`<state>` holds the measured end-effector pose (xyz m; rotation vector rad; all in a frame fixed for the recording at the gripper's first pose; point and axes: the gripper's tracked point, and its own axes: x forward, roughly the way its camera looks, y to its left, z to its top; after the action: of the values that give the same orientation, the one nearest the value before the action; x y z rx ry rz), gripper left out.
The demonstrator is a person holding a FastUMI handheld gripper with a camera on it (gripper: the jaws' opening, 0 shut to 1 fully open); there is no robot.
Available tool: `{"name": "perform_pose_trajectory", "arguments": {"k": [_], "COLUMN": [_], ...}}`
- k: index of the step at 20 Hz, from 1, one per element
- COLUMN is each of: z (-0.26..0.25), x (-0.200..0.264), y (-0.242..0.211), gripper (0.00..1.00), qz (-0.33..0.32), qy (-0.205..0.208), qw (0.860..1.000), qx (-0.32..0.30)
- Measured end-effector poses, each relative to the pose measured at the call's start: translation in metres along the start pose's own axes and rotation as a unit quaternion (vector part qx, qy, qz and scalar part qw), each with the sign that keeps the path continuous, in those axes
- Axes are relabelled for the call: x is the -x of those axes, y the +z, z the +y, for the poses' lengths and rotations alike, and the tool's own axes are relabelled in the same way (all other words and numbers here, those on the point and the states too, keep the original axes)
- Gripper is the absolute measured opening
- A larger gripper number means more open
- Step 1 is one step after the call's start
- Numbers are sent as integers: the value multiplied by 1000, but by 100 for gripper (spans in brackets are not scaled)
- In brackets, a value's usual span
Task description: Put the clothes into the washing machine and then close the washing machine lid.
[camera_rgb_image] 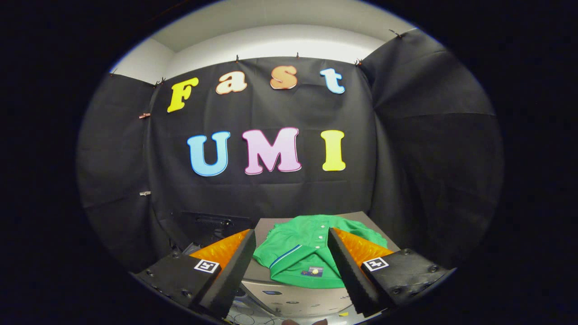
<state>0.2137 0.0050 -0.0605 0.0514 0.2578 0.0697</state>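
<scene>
A green polo shirt (302, 253) lies crumpled on the flat grey top of the washing machine (271, 225), its collar and a small label facing me. My gripper (292, 234) is open, held above and in front of the shirt, with the shirt showing in the wide gap between the two fingers (235, 266). Neither finger touches the cloth. Below the shirt I see the machine's light grey front panel (289, 300) with controls. I cannot make out the lid's opening from here.
Black cloth walls close in behind and on both sides of the machine. A dark box-like thing (207, 225) sits low to the left behind the machine. Some cables (244, 318) lie below the front panel.
</scene>
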Motion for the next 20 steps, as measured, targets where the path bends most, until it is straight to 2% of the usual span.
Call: {"name": "perform_pose_trajectory", "arguments": {"k": [2,4,7,13,16,17,20], "z": [-1,-12,-44,-73,-77,-78,-86], "x": [-35,-70,-115,-165,-179,-186,-179], "y": [-9,-17,-48,-95,-126,-122,-124], "gripper": [100,100,99,100,99,94,80], "qz": [44,74,132,214,258,249,268], "qy": [0,-18,-70,-114,-108,-106,-114], "qw": [999,997,988,970,960,962,956], "qx": [-3,6,27,-1,22,23,26]}}
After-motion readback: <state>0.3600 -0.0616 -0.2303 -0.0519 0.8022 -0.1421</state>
